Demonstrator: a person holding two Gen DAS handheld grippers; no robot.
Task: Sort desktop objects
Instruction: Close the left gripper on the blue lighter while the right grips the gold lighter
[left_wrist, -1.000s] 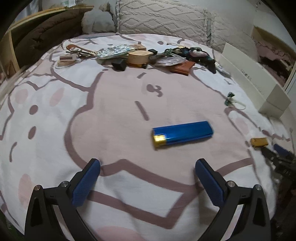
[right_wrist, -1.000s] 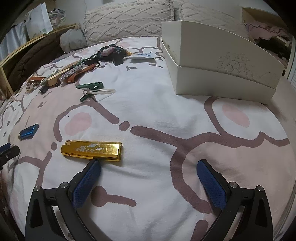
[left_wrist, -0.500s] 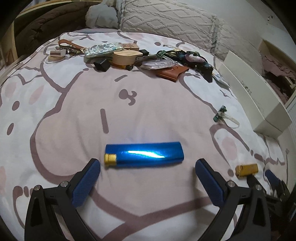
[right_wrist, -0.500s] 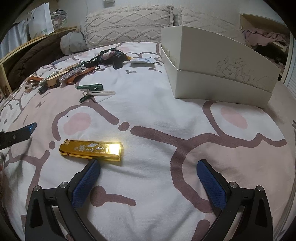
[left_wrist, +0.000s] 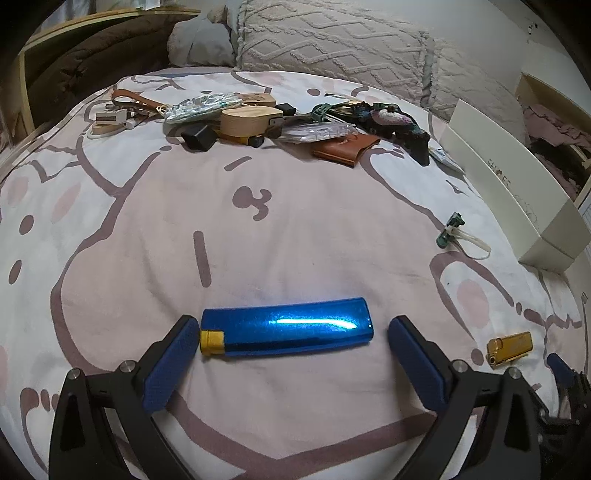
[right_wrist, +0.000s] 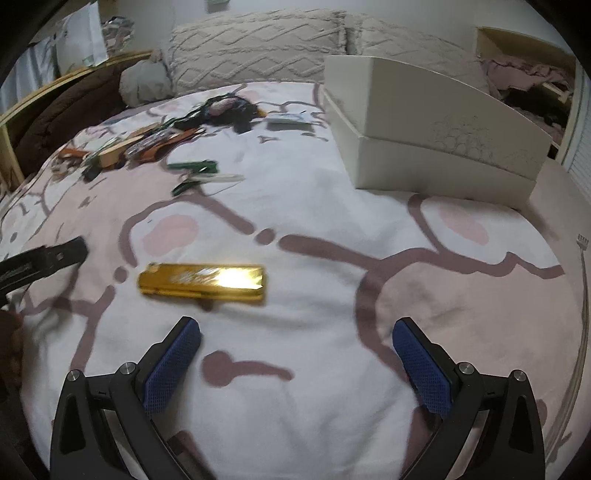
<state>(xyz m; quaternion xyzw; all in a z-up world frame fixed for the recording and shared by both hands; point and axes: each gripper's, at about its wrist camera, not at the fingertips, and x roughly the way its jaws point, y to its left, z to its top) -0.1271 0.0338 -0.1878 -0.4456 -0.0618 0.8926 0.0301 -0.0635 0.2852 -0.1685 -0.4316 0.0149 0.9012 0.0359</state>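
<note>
A shiny blue lighter (left_wrist: 286, 326) with a gold cap lies flat on the pink-patterned bedspread, crosswise between the fingertips of my left gripper (left_wrist: 293, 334). That gripper is open; its left pad (left_wrist: 173, 363) is almost at the gold cap, and a gap separates the right pad from the lighter. A gold lighter (right_wrist: 202, 282) lies ahead and to the left of my right gripper (right_wrist: 295, 336), which is open and holds nothing. The same gold lighter (left_wrist: 509, 347) shows at the lower right of the left wrist view. The left gripper's black arm (right_wrist: 40, 260) pokes in at the right wrist view's left edge.
A heap of small items (left_wrist: 258, 118), with a wooden case, a brown leather pouch and keys, lies at the far side by the pillows (left_wrist: 332, 40). A white shoebox (right_wrist: 432, 133) stands at the right. A green clip with a white strap (left_wrist: 456, 234) lies between.
My left gripper has moved forward and down so the blue lighter now sits between its fingers. My right gripper has shifted closer to the gold lighter. Both stayed open.
</note>
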